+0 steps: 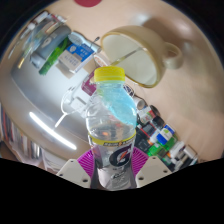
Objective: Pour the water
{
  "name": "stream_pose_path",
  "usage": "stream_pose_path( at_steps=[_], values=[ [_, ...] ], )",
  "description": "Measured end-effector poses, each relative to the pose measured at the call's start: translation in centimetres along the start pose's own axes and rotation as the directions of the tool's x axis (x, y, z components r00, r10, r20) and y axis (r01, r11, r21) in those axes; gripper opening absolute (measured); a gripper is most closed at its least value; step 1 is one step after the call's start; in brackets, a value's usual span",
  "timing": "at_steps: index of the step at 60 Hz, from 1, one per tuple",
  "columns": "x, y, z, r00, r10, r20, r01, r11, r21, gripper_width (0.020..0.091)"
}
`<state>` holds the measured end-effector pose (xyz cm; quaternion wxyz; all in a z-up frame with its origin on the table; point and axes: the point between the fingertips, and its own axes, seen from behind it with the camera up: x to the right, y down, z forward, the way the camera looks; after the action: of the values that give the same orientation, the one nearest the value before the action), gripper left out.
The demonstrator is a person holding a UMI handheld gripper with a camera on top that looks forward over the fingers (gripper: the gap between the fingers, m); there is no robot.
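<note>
- The tool (110,168) is clamped on a clear plastic bottle (110,125), one purple pad (88,160) pressing each side near the bottom of it.
- The bottle has a yellow cap (109,74) on top and a label with a big letter G (111,157) low down.
- The bottle stands almost straight up between the fingers, and the cap is on it.
- You can see through the bottle, and it looks pale blue up near the top.
- Just behind the bottle, a bit to the right and farther away, there is a cream cup (140,55) with a wide round mouth and a handle.
- The cup sits on a shiny grey tabletop (35,100).
- Far off to the left on the tabletop there are some small packets with green and white on them (58,50).
- To the right of the bottle, close by, there are more small colourful things (160,135), too little to tell what they are.
</note>
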<state>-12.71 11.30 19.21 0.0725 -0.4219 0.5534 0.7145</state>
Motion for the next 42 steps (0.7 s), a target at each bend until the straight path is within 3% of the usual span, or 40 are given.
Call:
stream_pose_path(
  at_steps=[8, 13, 19, 24, 28, 33, 38, 42],
  values=[
    [0.7, 3.7, -1.1, 0.887, -0.447, -0.115, 0.433, 0.892, -0.132, 0.0452],
    [-3.4, 5.0, -2.3, 0.638, -0.767, -0.070, 0.746, 0.638, -0.190, 0.0452],
    [-13.5, 5.3, -3.5, 0.190, -0.981, -0.037, 0.978, 0.193, -0.082, 0.0457],
    [-22.6, 1.0, -5.9, -0.182, -0.974, -0.138, 0.979, -0.192, 0.063, 0.0456],
    [-27.8, -4.5, -8.0, -0.369, -0.884, -0.286, 0.903, -0.414, 0.112, 0.0459],
    [-26.9, -11.0, -9.2, -0.499, -0.743, -0.445, 0.822, -0.569, 0.029, 0.0466],
    [-23.3, -19.2, -11.4, -0.595, -0.650, -0.474, 0.770, -0.630, -0.102, 0.0467],
    [-19.7, -22.7, -11.9, -0.621, -0.633, -0.463, 0.769, -0.607, -0.201, 0.0467]
  ],
)
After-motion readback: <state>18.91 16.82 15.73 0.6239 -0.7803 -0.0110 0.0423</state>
